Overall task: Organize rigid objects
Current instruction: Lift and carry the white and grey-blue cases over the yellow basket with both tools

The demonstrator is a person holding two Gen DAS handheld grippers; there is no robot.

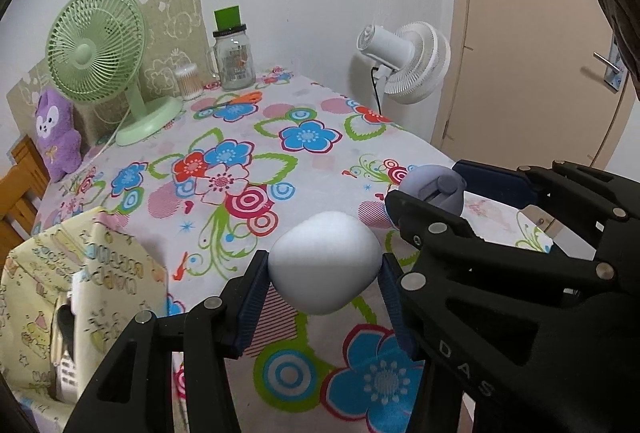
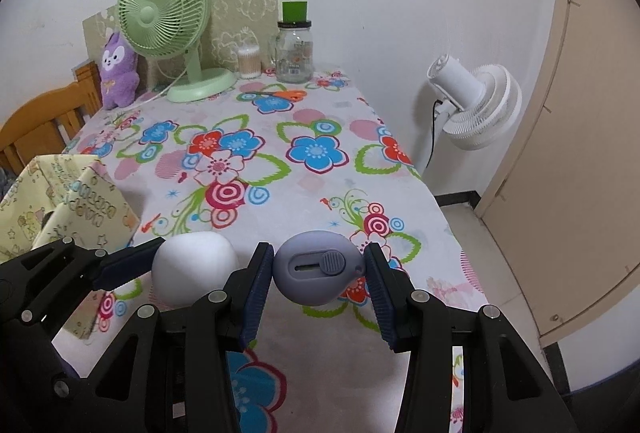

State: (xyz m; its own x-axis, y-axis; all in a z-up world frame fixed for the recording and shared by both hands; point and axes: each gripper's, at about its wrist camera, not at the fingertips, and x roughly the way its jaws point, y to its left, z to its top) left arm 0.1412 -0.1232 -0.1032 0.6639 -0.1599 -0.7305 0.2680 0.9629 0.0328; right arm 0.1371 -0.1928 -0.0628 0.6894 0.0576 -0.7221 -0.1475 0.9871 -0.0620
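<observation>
White egg (image 1: 325,263) between left jaws

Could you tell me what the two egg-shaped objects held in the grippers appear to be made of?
The white egg-shaped object, clamped in the left gripper, looks like matte plastic or silicone: smooth, seamless, no glare. The lavender egg-shaped object, clamped in the right gripper, looks like matte moulded plastic, with a ribbed slider in a slot on its face. Neither visibly dents, so both seem rigid.
</observation>
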